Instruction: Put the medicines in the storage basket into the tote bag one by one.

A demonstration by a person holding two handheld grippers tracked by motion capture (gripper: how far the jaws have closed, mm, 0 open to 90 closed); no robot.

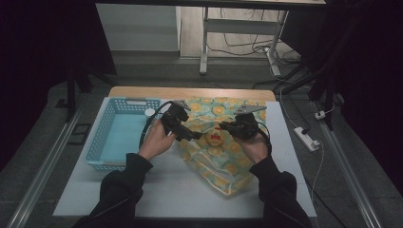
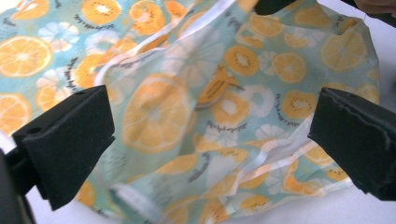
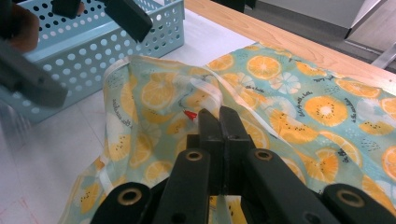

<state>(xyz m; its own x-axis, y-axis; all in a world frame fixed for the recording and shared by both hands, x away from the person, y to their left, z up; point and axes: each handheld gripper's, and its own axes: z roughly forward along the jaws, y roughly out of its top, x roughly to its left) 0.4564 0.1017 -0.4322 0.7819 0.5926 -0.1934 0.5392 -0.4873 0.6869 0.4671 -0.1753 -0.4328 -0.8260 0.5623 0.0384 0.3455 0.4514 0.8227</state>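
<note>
Two grippers on one bag (image 1: pixel 223 142): right gripper (image 1: pixel 227 127) fingers pinch its rim mid-frame, left gripper (image 1: pixel 194 136) fingers gape wide just left, nearer the free edge.

This looked like a lab or recording room rather than a home. The bench (image 1: pixel 190 91) had a wooden top under a white mat (image 1: pixel 180 190) and stood on grey carpet between dark curtains. Behind it rose the metal legs of another desk (image 1: pixel 204 42), with loose cables (image 1: pixel 247 47) on the floor and a white power strip (image 1: pixel 306 137) beside the bench.
</note>
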